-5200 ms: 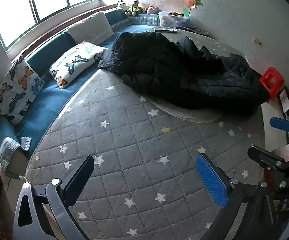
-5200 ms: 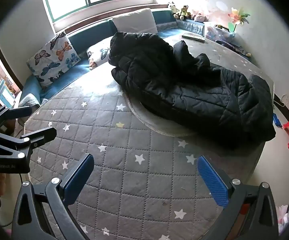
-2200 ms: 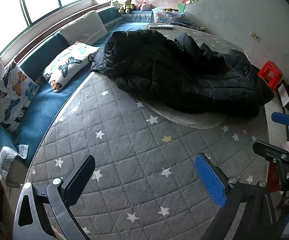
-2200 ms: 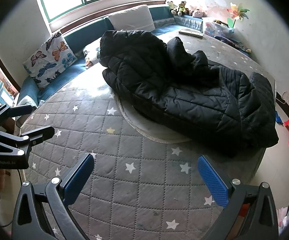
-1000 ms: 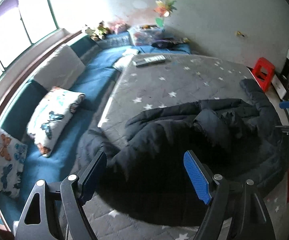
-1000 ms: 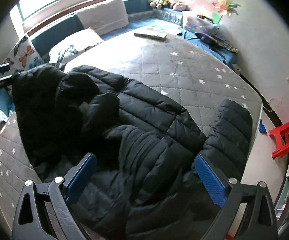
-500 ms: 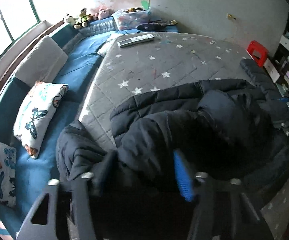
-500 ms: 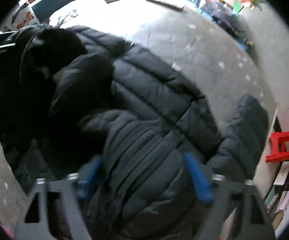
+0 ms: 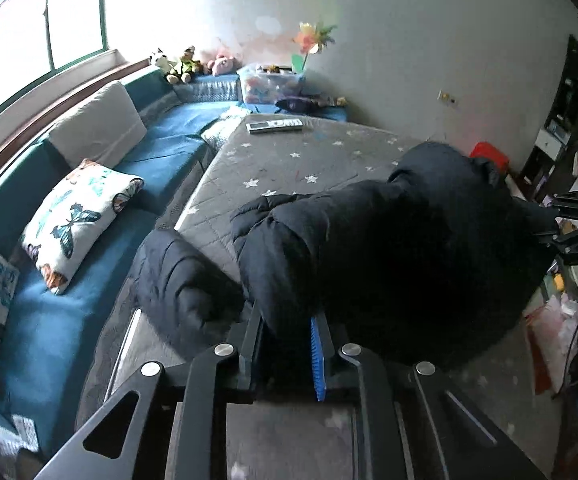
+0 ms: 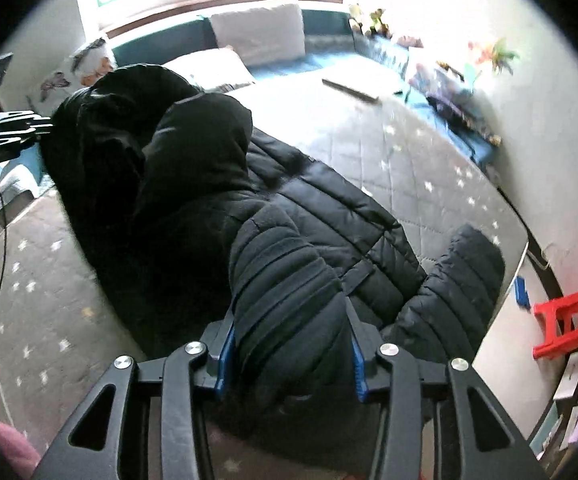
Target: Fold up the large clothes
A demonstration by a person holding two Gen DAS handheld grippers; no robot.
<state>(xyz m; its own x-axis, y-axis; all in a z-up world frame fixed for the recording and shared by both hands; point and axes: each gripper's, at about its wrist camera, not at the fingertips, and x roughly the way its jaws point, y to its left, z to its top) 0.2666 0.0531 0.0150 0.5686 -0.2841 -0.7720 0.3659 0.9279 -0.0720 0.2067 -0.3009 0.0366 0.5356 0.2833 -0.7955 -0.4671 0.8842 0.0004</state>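
Both grippers have moved in from the bare quilt onto the black puffer jacket (image 10: 217, 184): left gripper (image 9: 285, 340) and right gripper (image 10: 289, 344) each pinch a quilted fold, lifting it over the star-patterned bed's (image 9: 321, 152) near edge

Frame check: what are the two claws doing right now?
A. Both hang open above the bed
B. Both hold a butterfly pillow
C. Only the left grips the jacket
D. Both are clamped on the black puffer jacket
D: the left claw and the right claw each have their fingers closed onto bunched quilted fabric of the black puffer jacket.
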